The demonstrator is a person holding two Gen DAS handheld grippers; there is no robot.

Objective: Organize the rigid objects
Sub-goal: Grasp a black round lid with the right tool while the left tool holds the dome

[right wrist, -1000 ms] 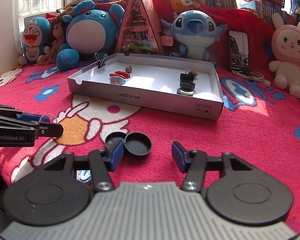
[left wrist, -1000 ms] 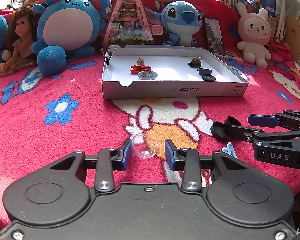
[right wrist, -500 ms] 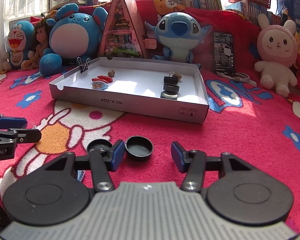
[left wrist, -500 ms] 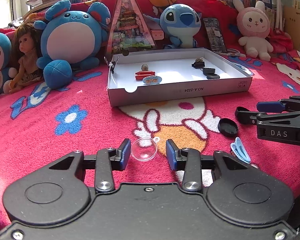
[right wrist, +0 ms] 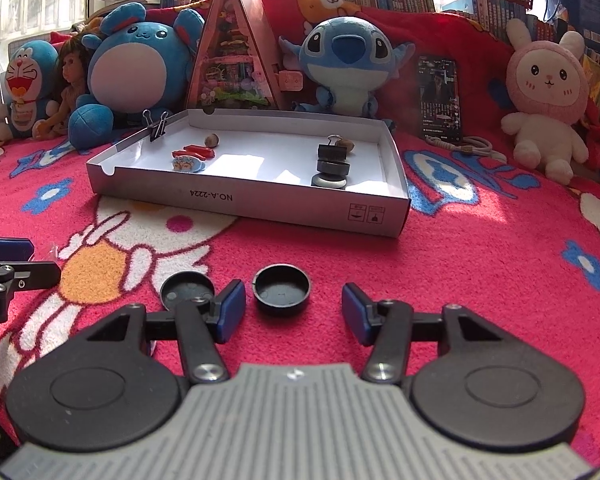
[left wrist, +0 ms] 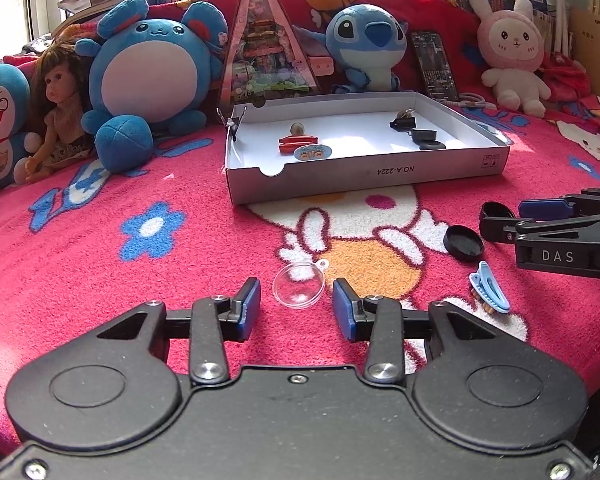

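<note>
hidden: second black cap (right wrist: 186,289) partly behind right tongs (right wrist: 294,312)

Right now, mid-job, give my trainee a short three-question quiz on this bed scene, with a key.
1. True or false: the clear dome is clamped in the left tongs.
2. Which loose thing lies between the pads of the right tongs? A) blue hair clip B) black cap C) binder clip
3. Fill in: the binder clip is clipped on the rim of the white ____.

Key
1. False: it lies on the blanket between open pads, apart from both.
2. B: the black cap, open side up; the jaws are opening.
3. Tray.
</note>
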